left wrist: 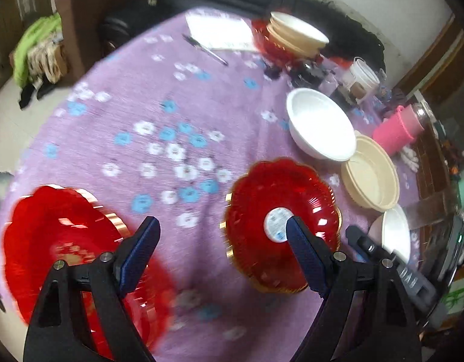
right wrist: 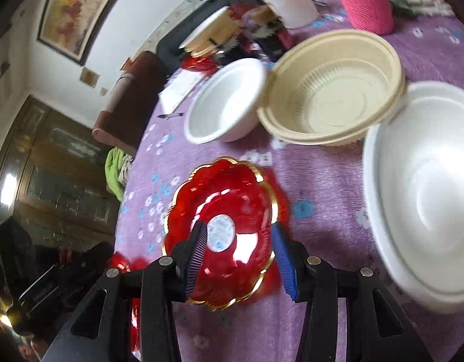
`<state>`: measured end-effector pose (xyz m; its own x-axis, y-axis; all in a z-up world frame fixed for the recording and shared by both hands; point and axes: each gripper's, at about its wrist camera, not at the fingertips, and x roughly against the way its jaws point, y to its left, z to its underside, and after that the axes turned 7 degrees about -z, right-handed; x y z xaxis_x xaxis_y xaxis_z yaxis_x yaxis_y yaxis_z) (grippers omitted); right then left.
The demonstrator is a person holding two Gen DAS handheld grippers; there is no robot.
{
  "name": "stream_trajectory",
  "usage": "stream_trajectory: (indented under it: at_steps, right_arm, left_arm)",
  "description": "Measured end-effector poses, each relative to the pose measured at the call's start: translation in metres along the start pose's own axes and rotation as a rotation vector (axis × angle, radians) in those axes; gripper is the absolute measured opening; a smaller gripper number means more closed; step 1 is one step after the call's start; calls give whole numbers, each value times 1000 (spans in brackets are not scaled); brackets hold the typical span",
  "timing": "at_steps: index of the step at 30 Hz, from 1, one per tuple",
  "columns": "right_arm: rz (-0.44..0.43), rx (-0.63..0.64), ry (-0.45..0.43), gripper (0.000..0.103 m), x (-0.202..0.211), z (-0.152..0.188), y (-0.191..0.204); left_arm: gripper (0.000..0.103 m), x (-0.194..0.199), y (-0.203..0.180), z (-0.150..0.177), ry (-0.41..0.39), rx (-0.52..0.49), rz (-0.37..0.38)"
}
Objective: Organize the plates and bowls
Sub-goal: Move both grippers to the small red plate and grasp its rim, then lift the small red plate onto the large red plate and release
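A: How is the left hand-held gripper [left wrist: 221, 235] seen?

B: Its 2 blue-padded jaws are spread wide above the purple flowered surface [left wrist: 159, 96], and nothing is held between them. 1 red scalloped plate [left wrist: 47, 241] is seen behind its left finger, blurred. A 2nd red plate with a gold rim [left wrist: 277, 199] is seen behind its right finger, with a round white label at its centre.

A: And the right hand-held gripper [right wrist: 241, 256]?

B: Its jaws are parted over the gold-rimmed red plate [right wrist: 232, 193]. The plate is seen between and beyond the pads, but no pad is seen pressing on it; whether a pad touches it cannot be told.

A: Where are the bowls placed?

B: In the right wrist view, a white bowl [right wrist: 225, 102], a cream bowl [right wrist: 334, 90] and a larger white bowl [right wrist: 422, 187] are set in a row beyond the plate, each touching or just beside the next. A pink container [right wrist: 364, 3] is seen behind them. In the left wrist view, a stack of cream bowls on red plates [left wrist: 292, 34] is seen at the far edge, near a white pad of paper [left wrist: 222, 30] and a pen [left wrist: 204, 49].
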<state>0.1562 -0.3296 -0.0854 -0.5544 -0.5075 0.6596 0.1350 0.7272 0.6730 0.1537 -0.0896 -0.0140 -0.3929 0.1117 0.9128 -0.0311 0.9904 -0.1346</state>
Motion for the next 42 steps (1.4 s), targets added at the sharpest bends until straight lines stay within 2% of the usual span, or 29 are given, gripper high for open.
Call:
stream_trajectory:
  at_steps: [3,12,16,22,23,25,26,29,31,38,41,42]
  right_arm:
    - [29,-24,4,47,-1,-3,-14]
    - [-20,-63,46,47,-12,2,-26]
    - [-21,-77,44,47,-14,4,-29]
    - [-49,-97,58,47,-17,7,-29]
    - [-49,-95,65,47,-19,7,-29]
    - [-54,-99,71,49,-19,9,-29]
    - [-57,-101,72,50,-19,9,-30]
    - [-48,-117,68,56,-20,9,-31]
    - [-52,-128,70,59,-21,9,-32]
    - [-39,-123,50,59,-22,11,-30]
    - [-23,-123,37,50,-21,12,-31]
    - [-9,-122,34,37,-21,12,-32]
  left_arm:
    - [86,-14,-6,-7,15,14,25]
    - [86,-52,0,-4,93,82,80]
    - [86,-61,-6,3,125,70,97]
    - [85,-63,-14,13,126,49,96]
    - [83,-65,-15,13,128,47,91]
    - [71,-69,-15,14,132,49,88]
    - [61,-71,-15,14,135,49,90]
    - [58,-70,-16,14,121,46,80]
    - [48,-70,-15,15,121,48,79]
    - [32,-70,-11,16,109,57,76]
    - [23,-69,-9,17,97,53,59]
    - [19,-70,-9,17,93,53,53]
